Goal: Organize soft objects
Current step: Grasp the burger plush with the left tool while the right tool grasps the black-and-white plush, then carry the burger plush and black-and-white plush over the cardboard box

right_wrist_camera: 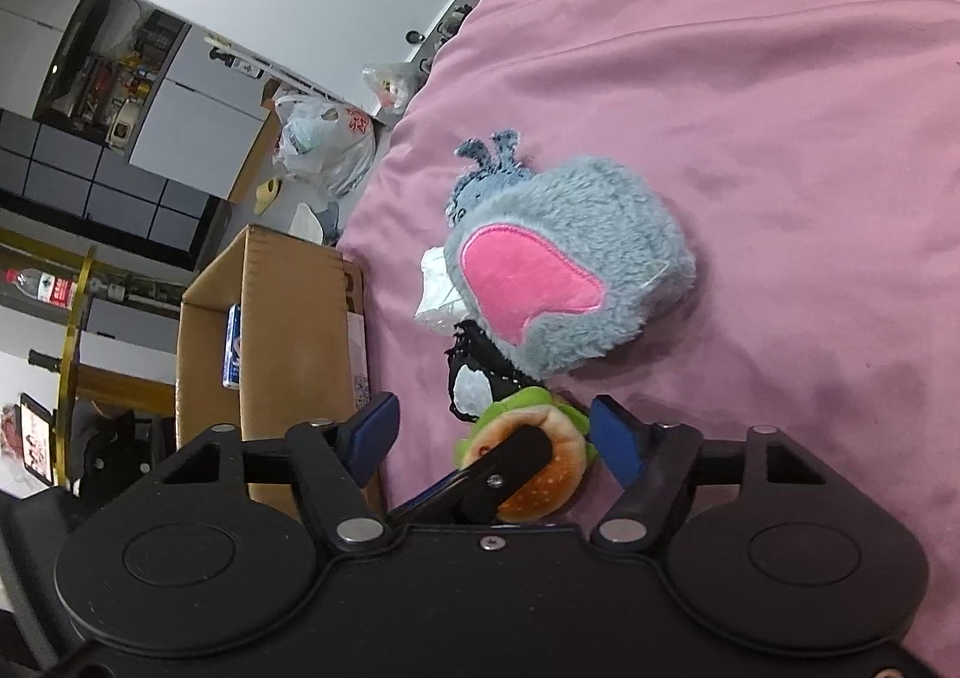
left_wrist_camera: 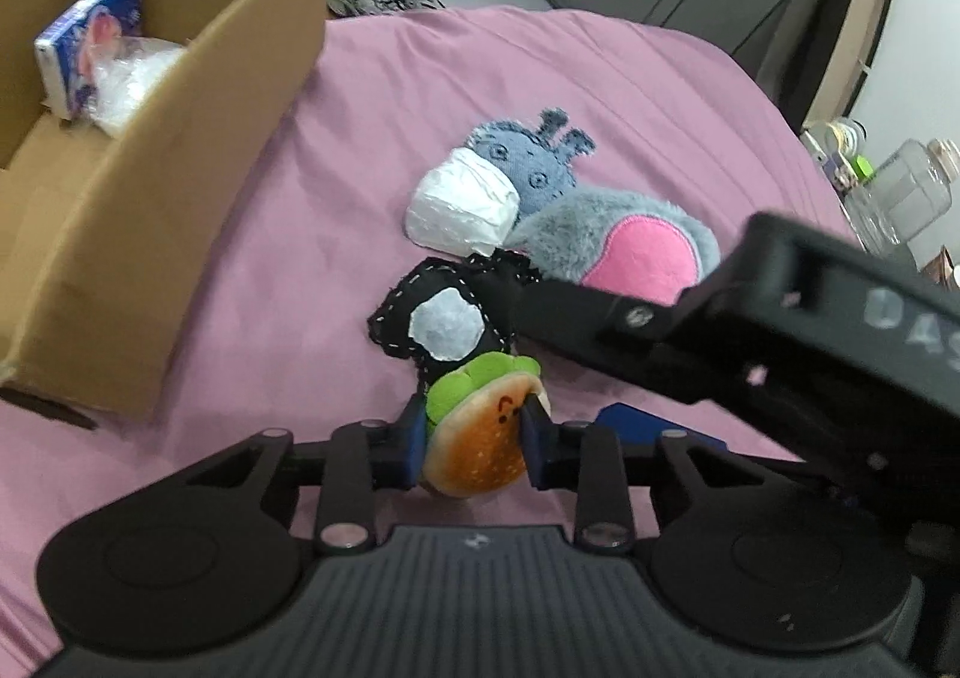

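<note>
Burger plush (left_wrist_camera: 480,447) sits clamped btwn blue pads (left_wrist_camera: 414,438) of left gripper (left_wrist_camera: 474,444), low over pink bedsheet (left_wrist_camera: 336,186); black felt toy (left_wrist_camera: 441,315) touches it just behind, w/ grey donkey plush (left_wrist_camera: 540,192) beyond. Right gripper (right_wrist_camera: 495,438) hovers beside the burger, fingers spread apart, holding nothing. Cardboard box (left_wrist_camera: 198,150) w/ a tissue pack (left_wrist_camera: 90,42) inside stands to the left on the bed
</note>
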`<state>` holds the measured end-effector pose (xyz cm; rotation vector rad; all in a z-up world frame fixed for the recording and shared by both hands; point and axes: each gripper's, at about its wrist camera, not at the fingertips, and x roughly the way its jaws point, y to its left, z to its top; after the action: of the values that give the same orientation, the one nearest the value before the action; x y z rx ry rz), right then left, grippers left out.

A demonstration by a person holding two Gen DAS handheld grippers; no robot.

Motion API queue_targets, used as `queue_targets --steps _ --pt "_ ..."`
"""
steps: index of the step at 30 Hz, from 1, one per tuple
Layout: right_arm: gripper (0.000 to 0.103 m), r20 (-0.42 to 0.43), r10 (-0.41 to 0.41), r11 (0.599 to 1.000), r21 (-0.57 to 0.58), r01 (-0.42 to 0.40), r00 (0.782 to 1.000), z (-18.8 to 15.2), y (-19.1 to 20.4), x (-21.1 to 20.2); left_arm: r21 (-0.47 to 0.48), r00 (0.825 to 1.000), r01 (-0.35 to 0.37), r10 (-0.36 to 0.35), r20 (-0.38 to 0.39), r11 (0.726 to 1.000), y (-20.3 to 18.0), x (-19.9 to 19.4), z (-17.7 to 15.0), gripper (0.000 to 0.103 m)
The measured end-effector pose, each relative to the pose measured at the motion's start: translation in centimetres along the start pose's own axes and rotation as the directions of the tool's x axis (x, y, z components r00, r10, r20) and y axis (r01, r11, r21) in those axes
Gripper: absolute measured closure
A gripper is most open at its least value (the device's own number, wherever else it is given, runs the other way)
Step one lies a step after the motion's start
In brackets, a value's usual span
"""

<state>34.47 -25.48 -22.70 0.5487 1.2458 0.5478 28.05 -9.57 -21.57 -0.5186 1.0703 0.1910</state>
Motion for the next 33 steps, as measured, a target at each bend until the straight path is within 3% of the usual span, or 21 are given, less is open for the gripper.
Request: queue_targets --steps 10,16,19,21,24,33 --pt "0.034 -0.017 -0.022 0.999 -0.024 0.021 1.000 0.3 1.4 1.6 -0.029 0.999 -0.030 0.031 0.032 0.999 2.0 -2.7 0.6 0.073" --pt "0.040 -0.026 -0.077 0.995 -0.068 0.075 0.997 -0.4 2.1 2.8 -0.035 0.997 -0.045 0.047 0.055 0.998 2.7 -4.8 0.8 0.073" --pt "0.048 -0.023 -0.110 0.991 -0.080 0.108 0.994 -0.4 2.2 3.5 -0.033 0.996 -0.059 0.061 0.058 0.998 3.1 -5.7 0.9 0.073" --pt "0.073 -0.041 -0.137 0.986 -0.098 0.132 0.990 -0.4 2.5 4.6 -0.043 0.996 -0.063 0.065 0.057 0.997 3.4 -6.3 0.9 0.073" --pt "0.081 -0.020 -0.156 0.980 -0.131 0.152 0.988 -0.9 3.0 4.4 -0.044 0.996 -0.064 0.067 0.060 0.997 3.7 -7.3 0.9 0.073" --pt "0.085 0.012 -0.166 0.977 -0.131 0.166 0.986 -2.9 3.5 -0.3 -0.038 0.994 -0.051 0.054 0.092 0.998 4.7 -11.9 1.0 0.073"
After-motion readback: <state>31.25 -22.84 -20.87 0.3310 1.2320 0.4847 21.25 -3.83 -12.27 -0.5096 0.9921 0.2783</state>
